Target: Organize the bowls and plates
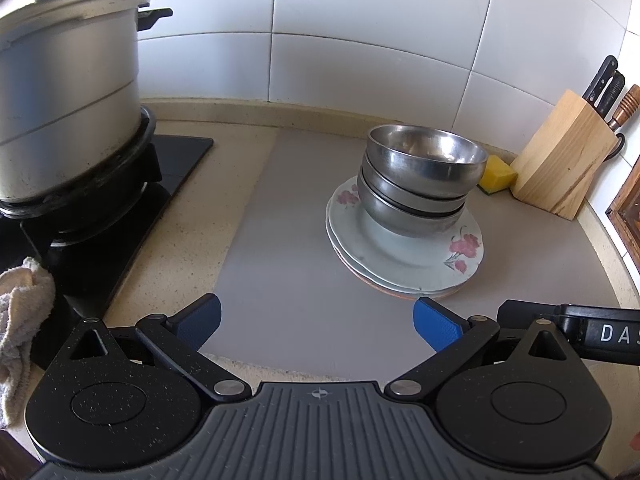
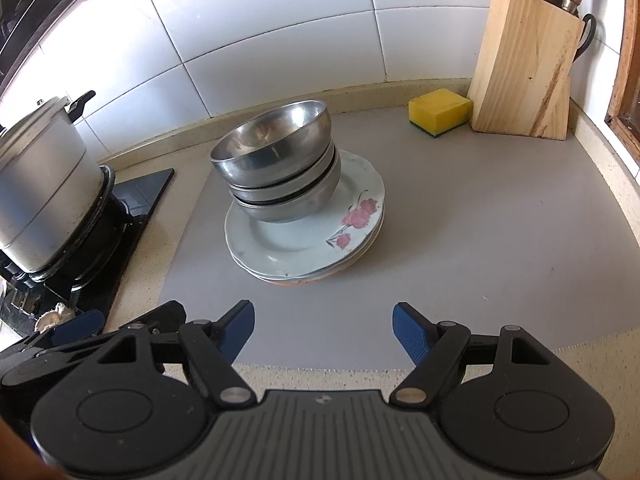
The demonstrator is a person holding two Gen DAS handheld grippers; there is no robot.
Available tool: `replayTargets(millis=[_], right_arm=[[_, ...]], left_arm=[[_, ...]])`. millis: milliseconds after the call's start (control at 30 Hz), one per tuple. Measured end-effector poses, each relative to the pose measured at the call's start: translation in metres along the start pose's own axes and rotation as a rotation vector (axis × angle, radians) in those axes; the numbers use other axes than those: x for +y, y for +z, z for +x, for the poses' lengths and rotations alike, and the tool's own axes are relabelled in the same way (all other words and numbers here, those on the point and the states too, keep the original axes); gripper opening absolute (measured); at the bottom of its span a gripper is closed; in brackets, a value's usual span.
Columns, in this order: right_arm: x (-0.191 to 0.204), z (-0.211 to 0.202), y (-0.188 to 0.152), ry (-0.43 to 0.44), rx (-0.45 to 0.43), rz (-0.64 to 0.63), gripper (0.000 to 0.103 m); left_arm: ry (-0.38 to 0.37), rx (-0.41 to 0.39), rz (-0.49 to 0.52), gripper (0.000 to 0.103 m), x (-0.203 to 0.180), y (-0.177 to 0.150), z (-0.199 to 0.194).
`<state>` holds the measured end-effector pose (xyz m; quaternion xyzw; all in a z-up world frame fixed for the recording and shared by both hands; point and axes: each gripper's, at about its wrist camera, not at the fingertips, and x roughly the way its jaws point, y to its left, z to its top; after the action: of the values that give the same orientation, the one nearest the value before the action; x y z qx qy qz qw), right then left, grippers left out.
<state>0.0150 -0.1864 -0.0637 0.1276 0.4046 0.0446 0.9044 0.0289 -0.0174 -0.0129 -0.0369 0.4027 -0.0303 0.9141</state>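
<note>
Three steel bowls are nested in a leaning stack on a pile of white plates with pink flowers, on a grey mat. In the right wrist view the bowls and plates sit ahead, left of centre. My left gripper is open and empty, low over the mat's near edge, short of the plates. My right gripper is open and empty, also near the mat's front edge. The right gripper's body shows at the left view's right edge; the left gripper's fingers show at the right view's left.
A large lidded steel pot stands on a black gas hob at the left. A beige cloth lies by the hob. A yellow sponge and a wooden knife block stand at the back right against the tiled wall.
</note>
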Motion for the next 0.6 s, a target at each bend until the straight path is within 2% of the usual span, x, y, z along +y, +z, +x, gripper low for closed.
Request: replayTargets(millis=[600], right_arm=[[-0.0008, -0.0012, -0.0032, 0.0, -0.002, 0.005, 0.06]], left_arm=[[0.002, -0.007, 0.008, 0.098, -0.0006, -0.0018, -0.0036]])
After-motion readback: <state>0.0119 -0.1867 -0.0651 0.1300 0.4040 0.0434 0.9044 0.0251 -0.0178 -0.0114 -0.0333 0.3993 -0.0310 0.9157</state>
